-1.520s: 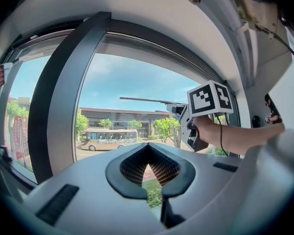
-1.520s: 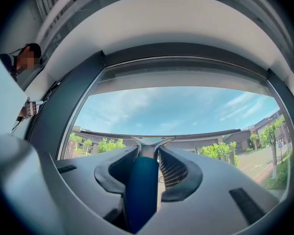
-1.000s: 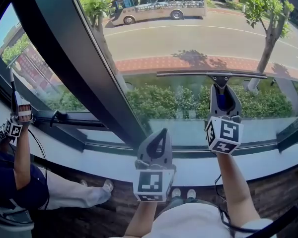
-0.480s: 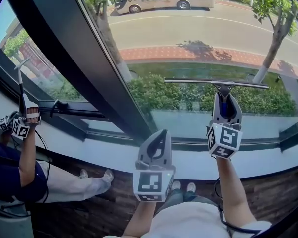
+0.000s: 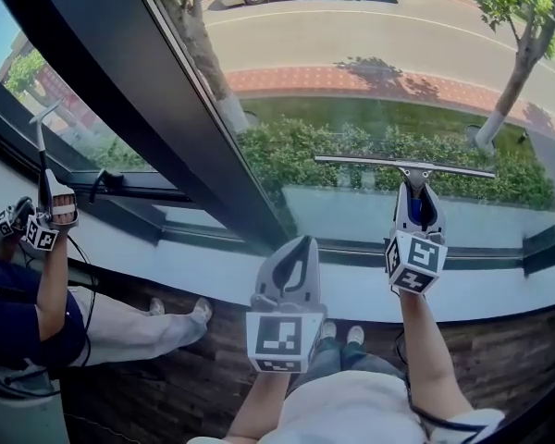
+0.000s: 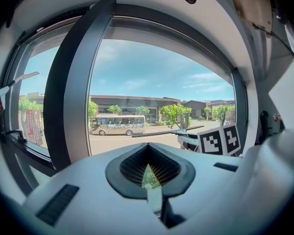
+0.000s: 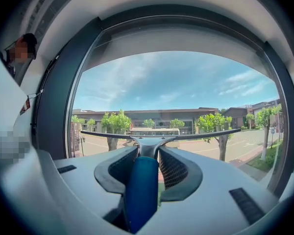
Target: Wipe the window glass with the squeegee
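Lower now, the squeegee (image 5: 405, 166) has slid down the window glass (image 5: 351, 63), blade level near the bottom frame (image 5: 351, 252); this stroke looks nearly done. The right claw (image 5: 414, 191) clamps its blue handle; the left claw (image 5: 301, 248) is closed, empty.

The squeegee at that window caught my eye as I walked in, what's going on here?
A person is wiping the large window glass with a black-bladed squeegee with a blue handle. The right claw is shut on its handle, and the blade lies level across the lower pane. The left claw is shut and empty, held low by the white sill. Another person is at the next pane to the left.
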Tool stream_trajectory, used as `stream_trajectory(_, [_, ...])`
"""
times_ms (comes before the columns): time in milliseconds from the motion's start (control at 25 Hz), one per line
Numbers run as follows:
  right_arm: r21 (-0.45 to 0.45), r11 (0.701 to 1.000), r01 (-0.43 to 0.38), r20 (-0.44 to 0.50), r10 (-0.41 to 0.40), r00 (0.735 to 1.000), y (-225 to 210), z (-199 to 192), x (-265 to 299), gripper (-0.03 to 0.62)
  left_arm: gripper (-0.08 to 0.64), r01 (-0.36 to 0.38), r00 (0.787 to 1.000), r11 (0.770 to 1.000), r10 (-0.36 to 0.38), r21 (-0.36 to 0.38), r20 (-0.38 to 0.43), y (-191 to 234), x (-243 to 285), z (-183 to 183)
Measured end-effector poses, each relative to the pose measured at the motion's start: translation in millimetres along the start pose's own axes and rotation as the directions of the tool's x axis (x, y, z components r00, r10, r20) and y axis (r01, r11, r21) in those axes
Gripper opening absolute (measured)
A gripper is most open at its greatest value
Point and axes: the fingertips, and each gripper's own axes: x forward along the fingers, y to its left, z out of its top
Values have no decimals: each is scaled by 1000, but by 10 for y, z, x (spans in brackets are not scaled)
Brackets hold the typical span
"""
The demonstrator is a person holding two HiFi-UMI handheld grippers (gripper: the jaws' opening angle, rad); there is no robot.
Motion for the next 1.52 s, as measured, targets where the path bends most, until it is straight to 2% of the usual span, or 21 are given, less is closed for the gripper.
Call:
stream_trajectory(480, [11,1000,-13,-161,15,987,-130,-671,-3,137,2,-43,998,999,43,1,-47,14,-48,-109])
stream_trajectory(640, [61,998,-7,-211,20,977,-191,-925,2,137,2,-52,997,999,52,-1,-64,12,-60,-180])
stream_trajectory(1000, [22,999,-27,-267,31,963,-214,-1139,8,137,2,-58,995,998,57,-3,-87,-94,-58,-233])
stream_trajectory(1200, [28,999,-33,-271,39,962,-185,-1148,16,137,2,-69,993,998,69,2,-91,-52,-87,-242])
stream_trajectory(1320, [74,996,-41,-265,59,962,-147,-1080,-35,137,2,-87,993,996,87,2,-78,27,-110,-203])
stream_trajectory(1400, [124,992,-32,-259,64,964,-190,-909,-163,137,2,-96,993,995,96,1,-72,6,-141,-82])
stream_trajectory(1520, [171,984,-40,-208,75,975,-217,-401,-259,137,2,-104,994,995,104,-2,-44,1,-114,223])
